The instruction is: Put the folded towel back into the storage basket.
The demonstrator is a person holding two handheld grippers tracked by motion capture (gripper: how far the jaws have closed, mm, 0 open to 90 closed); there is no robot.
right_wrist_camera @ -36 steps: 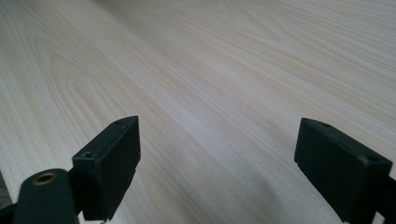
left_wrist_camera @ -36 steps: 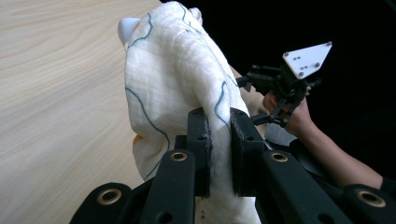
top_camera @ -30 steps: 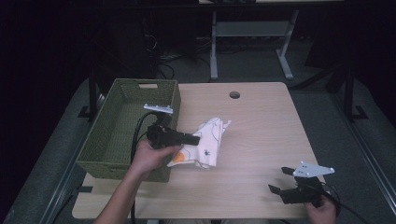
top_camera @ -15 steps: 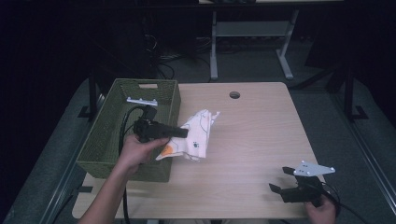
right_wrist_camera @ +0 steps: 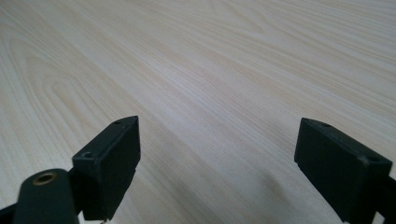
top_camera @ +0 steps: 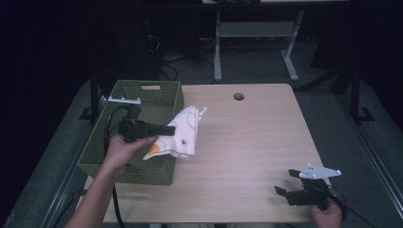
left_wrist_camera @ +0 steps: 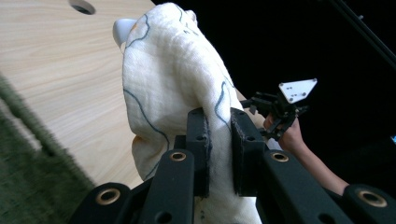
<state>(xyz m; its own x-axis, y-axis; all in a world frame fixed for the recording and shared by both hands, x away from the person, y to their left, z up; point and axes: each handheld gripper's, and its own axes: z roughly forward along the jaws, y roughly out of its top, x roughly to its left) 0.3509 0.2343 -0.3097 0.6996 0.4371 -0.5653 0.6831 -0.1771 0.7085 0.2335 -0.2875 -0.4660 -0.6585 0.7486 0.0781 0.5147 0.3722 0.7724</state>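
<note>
On the pale wood-grain table [top_camera: 247, 142], beside the green woven basket [top_camera: 157, 97], hung a soft, crumpled cream cloth [top_camera: 183, 135] with blue line print and an orange patch. Its long axis ran away from the person, drooping over the basket's rim. The left gripper [top_camera: 168, 129] pinched it; the right gripper [top_camera: 281, 191] rested spread wide, holding nothing.

— What is seen under everything?
— A light wooden table [top_camera: 247, 137] is seen, with a round hole [top_camera: 238, 96] near its far edge, at twelve o'clock.
— What is set on it?
— A green woven basket [top_camera: 167, 172] is set at its nine o'clock side.
</note>
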